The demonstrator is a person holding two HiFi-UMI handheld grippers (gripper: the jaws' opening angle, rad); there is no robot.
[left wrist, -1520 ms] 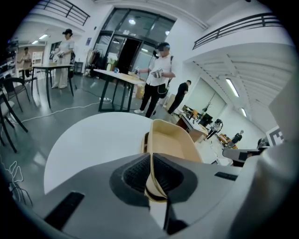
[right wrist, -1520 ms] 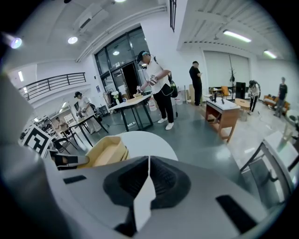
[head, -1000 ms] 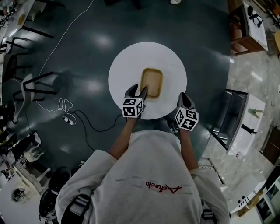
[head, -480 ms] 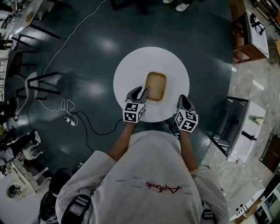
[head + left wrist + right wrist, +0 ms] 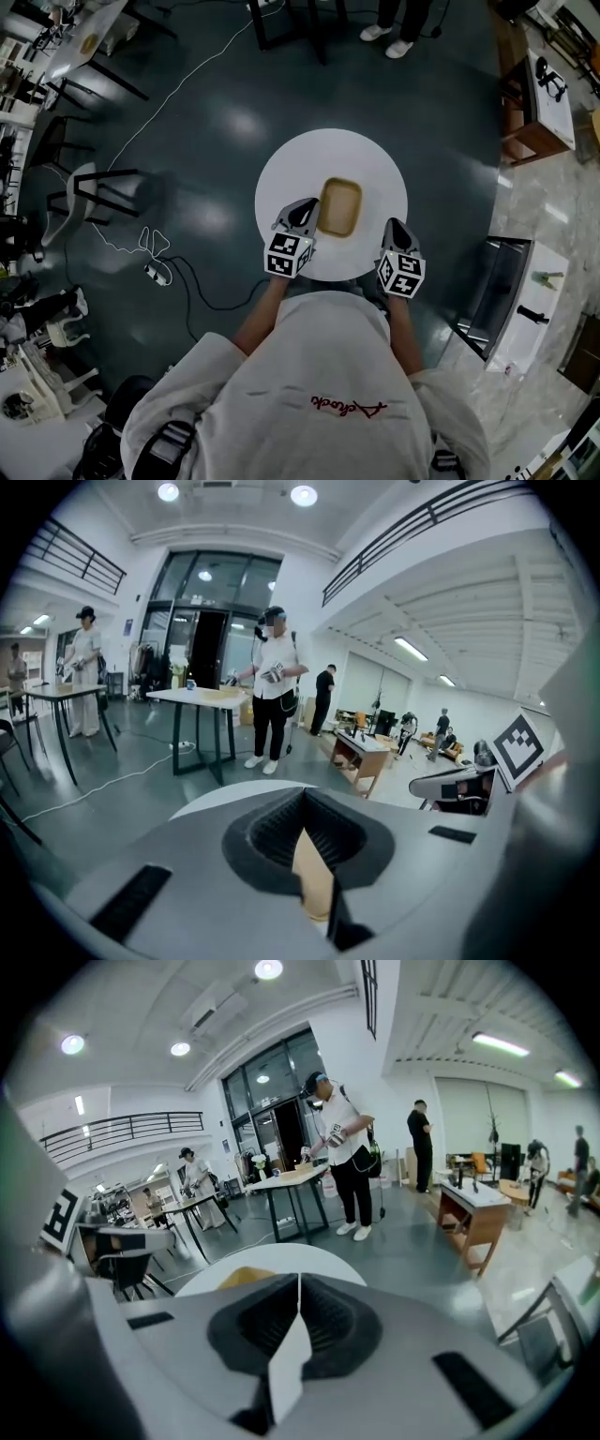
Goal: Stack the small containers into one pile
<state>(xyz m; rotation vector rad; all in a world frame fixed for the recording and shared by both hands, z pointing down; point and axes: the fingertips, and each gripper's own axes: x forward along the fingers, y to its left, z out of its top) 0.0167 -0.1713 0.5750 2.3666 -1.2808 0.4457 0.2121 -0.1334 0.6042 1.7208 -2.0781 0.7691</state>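
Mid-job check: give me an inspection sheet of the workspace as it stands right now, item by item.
Surface: round white table, holding only the job's things.
Job's things: one tan container near the table's middle; whether others sit nested inside cannot be told.
Clutter: nothing seen on the table.
Grippers: left gripper just left of the container, jaws have just been closing, now shut on nothing; right gripper at the table's near right edge, shut, empty.
Cables: white cable on the floor by a power strip, left of the table.
Surroundings: dark floor, chair left, wooden desk right.
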